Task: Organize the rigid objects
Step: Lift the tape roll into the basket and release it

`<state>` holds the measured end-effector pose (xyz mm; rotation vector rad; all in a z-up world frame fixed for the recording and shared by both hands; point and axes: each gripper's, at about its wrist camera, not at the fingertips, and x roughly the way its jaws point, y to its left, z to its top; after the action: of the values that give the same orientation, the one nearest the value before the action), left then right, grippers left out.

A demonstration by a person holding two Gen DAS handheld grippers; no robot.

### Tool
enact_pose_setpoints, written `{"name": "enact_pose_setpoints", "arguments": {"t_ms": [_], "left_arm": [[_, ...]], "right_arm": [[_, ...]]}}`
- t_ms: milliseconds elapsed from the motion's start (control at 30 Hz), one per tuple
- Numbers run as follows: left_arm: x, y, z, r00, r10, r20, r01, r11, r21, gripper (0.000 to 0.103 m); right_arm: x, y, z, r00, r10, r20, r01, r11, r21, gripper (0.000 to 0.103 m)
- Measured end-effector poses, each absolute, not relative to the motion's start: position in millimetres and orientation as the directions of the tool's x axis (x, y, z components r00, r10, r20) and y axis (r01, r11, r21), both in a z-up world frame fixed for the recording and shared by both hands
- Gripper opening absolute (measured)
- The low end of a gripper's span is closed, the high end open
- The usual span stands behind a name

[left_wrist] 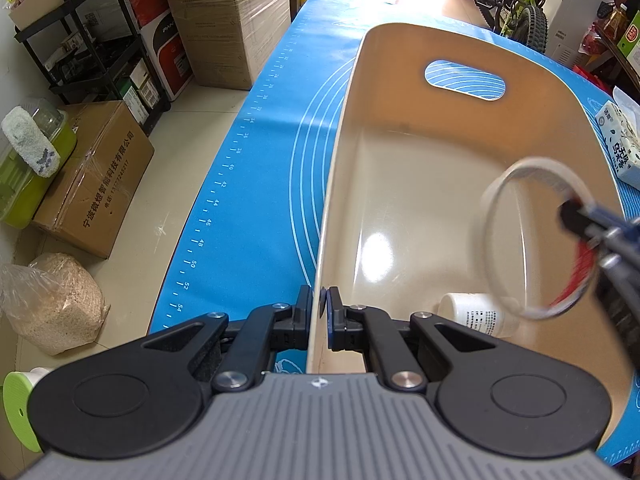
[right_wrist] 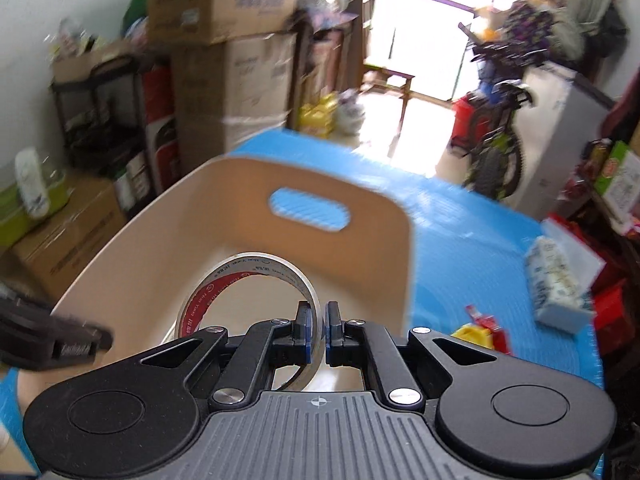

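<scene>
A beige bin [left_wrist: 400, 184] with a handle slot stands on the blue mat [left_wrist: 264, 200]. My left gripper [left_wrist: 319, 310] is shut on the bin's left wall at its rim. My right gripper [right_wrist: 319, 330] is shut on a roll of clear tape [right_wrist: 240, 280] with a red core and holds it over the bin [right_wrist: 200, 208]. The roll also shows in the left wrist view [left_wrist: 532, 240], with the right gripper [left_wrist: 576, 216] coming in from the right. A white bottle [left_wrist: 476, 312] lies on the bin's floor.
A tissue pack [left_wrist: 618, 140] lies on the mat right of the bin, also in the right wrist view [right_wrist: 560, 284]. A yellow and red item [right_wrist: 484, 332] lies near it. Cardboard boxes [left_wrist: 92, 184], a black shelf [left_wrist: 100, 40] and a sack [left_wrist: 52, 300] stand left of the table.
</scene>
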<state>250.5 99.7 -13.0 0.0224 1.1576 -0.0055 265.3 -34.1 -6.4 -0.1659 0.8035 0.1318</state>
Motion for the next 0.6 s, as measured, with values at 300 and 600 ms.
{"name": "enact_pose_setpoints", "arguments": {"t_ms": [300,600], "left_arm": [[250.9,99.7,-13.3,0.402,0.009,-0.916,0.017,1.0,0.017,0.008],[251.3,97.8,-14.3,0.401,0.013,-0.916,0.019,1.0,0.022,0.009]], "right_arm": [[272.3,-15.1,-34.6,0.557,0.075,-0.827,-0.277,0.956,-0.1,0.019],[266.4,-21.4,-39.7,0.532,0.087,-0.842,-0.288,0.954,-0.082,0.036]]}}
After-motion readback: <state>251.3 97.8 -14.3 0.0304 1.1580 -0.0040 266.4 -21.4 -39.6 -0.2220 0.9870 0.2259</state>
